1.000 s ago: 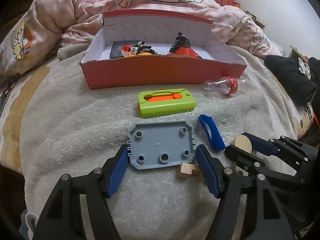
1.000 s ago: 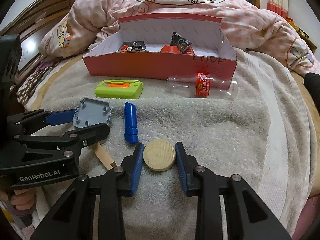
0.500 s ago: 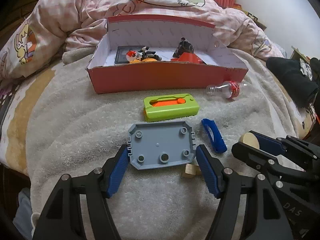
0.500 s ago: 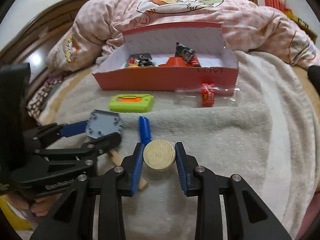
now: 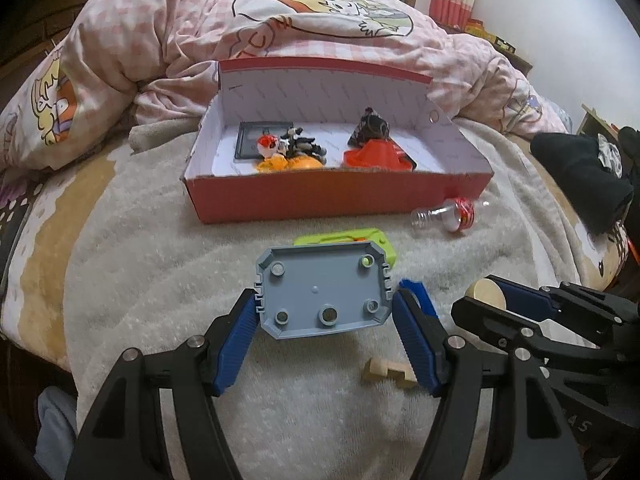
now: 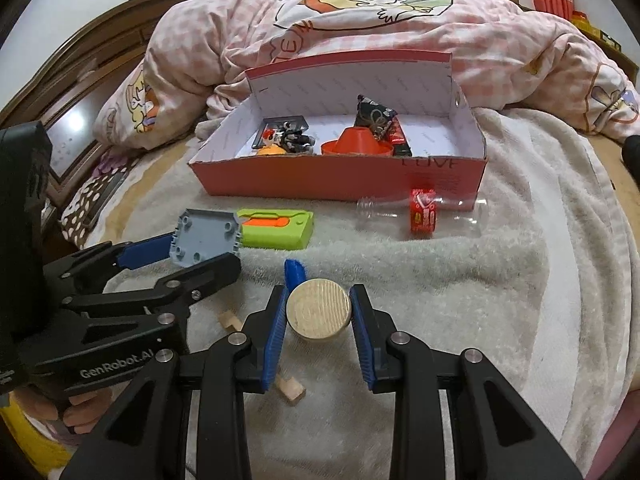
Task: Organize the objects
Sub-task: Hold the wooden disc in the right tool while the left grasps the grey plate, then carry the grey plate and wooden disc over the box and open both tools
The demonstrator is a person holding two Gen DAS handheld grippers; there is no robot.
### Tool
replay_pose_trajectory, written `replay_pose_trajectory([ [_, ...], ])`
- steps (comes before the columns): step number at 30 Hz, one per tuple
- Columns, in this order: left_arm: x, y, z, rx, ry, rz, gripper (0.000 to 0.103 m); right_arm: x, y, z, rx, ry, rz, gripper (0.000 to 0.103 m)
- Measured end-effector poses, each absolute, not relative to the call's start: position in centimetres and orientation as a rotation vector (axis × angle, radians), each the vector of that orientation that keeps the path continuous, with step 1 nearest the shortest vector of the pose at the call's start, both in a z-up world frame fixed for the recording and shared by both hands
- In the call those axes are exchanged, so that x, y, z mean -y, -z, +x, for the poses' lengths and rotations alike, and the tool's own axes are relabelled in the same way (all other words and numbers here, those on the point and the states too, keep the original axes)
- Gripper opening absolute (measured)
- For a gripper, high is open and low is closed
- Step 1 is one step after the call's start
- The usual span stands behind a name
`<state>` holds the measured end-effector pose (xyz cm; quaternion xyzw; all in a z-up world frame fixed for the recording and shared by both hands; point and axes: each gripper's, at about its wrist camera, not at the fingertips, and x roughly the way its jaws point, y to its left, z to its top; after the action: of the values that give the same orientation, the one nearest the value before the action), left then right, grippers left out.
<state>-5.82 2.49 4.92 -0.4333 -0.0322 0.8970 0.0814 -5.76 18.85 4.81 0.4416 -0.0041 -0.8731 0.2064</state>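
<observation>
My left gripper (image 5: pixel 325 312) is shut on a grey plastic plate (image 5: pixel 323 289) and holds it above the towel; it also shows in the right wrist view (image 6: pixel 206 236). My right gripper (image 6: pixel 319 314) is shut on a round wooden disc (image 6: pixel 319 313), lifted off the towel; the disc shows in the left wrist view (image 5: pixel 486 293). The open red box (image 5: pixel 340 196) stands ahead with several small toys inside. A green case (image 6: pixel 276 229), a blue clip (image 6: pixel 294 274), a clear bottle (image 6: pixel 420 216) and a wooden piece (image 5: pixel 388 372) lie on the towel.
A pink quilt (image 5: pixel 280 32) is heaped behind the box. Dark clothing (image 5: pixel 580 176) lies at the right. The bed's wooden frame (image 6: pixel 80 92) runs along the left. The grey towel (image 6: pixel 480 288) covers the bed.
Both grippers have risen and moved toward the box with their loads. The grey plate now hides part of the green case in the left wrist view.
</observation>
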Motion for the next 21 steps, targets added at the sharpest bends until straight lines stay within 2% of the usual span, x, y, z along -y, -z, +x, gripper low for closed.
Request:
replay_pose_trajectory([
  [4, -2.3, -5.9, -6.7, 0.090, -2.692, -1.267, 0.069, -19.0, -5.5, -7.0, 0.021, 2.436, 1.238, 0.032],
  [16, -2.0, -7.7, -10.4, 0.081, -2.722, -1.227, 0.069, -17.5, -8.2, -10.5, -0.103, 2.459, 1.167, 0.032],
  [21, -1.9, -7.8, -12.0, 0.095, -2.722, -1.232, 0.069, -17.8, -8.0, -12.2, -0.025, 2.470, 1.159, 0.032],
])
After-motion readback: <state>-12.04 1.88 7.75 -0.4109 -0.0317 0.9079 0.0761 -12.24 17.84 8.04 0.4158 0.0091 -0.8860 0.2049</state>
